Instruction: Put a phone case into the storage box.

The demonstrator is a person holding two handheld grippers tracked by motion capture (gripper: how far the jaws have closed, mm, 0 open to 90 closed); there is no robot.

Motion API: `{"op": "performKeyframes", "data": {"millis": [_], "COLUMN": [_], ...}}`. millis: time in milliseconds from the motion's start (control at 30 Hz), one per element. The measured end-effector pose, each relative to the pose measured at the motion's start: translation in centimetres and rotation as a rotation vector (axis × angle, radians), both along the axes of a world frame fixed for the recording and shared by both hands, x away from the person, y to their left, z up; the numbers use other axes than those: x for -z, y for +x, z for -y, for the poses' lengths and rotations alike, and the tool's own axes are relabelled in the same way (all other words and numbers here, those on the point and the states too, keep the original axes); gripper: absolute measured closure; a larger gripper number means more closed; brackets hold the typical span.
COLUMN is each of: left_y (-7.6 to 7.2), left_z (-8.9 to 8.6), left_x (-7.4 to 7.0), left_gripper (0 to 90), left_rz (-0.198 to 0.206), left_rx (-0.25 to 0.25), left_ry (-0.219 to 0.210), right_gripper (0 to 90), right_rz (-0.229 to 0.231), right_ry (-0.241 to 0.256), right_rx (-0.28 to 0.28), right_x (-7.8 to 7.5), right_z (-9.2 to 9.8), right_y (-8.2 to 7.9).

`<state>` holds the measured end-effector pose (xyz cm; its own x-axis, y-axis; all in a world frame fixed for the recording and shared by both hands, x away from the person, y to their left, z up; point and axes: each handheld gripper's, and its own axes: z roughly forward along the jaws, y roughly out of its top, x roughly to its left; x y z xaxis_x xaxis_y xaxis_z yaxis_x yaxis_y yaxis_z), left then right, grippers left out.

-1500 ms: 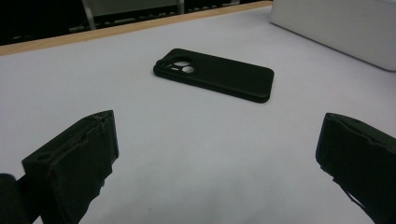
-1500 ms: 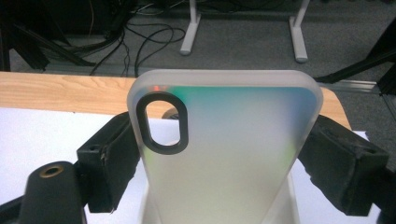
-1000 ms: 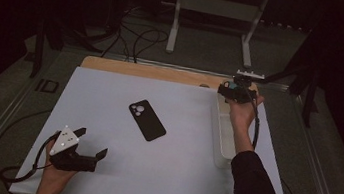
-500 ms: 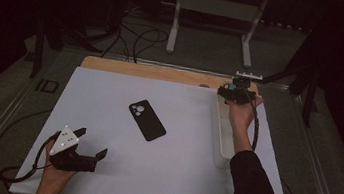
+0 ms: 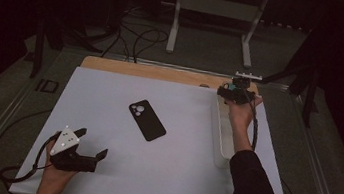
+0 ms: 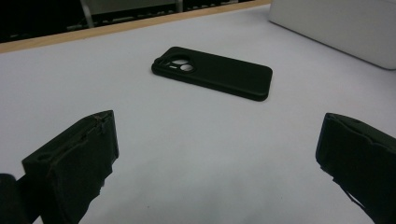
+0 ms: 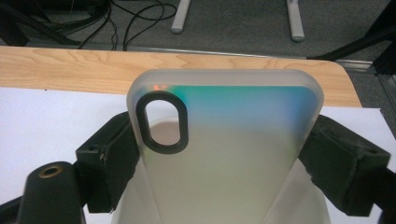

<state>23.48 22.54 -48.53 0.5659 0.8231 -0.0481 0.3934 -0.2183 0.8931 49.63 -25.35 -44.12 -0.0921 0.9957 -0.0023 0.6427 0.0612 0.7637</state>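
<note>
Right gripper (image 7: 219, 154) clamping frosted translucent phone case (image 7: 224, 140), iridescent sheen, black-rimmed oval camera cutout

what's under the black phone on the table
The black phone lies camera side up, flat on the white table sheet. Bare sheet surrounds it; its underside is hidden.
</note>
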Motion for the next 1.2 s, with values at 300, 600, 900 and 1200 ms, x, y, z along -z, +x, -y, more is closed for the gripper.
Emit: {"op": "performKeyframes", "data": {"millis": [300,600,900,1200], "left_y": [0.0,-0.1,-0.1,0.0], "left_z": [0.0,-0.1,-0.1,0.0], "left_x": [0.0,0.0,0.0,0.0], "left_gripper": [0.0,0.0,0.0,0.0], "left_rz": [-0.001,0.0,0.0,-0.002], "left_rx": [-0.003,-0.004,-0.005,-0.007], "left_ry": [-0.001,-0.001,0.0,-0.004], "right_gripper": [8.6,8.6,8.8,8.8], "right_rz": [-0.013,0.016,0.043,0.077], "right_ry": [0.006,0.013,0.049,0.061], "right_rx": [0.011,-0.01,-0.087,-0.196], "right_x": [0.1,-0.9,-2.2,-3.3], "right_z": [0.0,0.5,1.1,0.9], "right_y": [0.4,-0.1,-1.8,-4.1]}}
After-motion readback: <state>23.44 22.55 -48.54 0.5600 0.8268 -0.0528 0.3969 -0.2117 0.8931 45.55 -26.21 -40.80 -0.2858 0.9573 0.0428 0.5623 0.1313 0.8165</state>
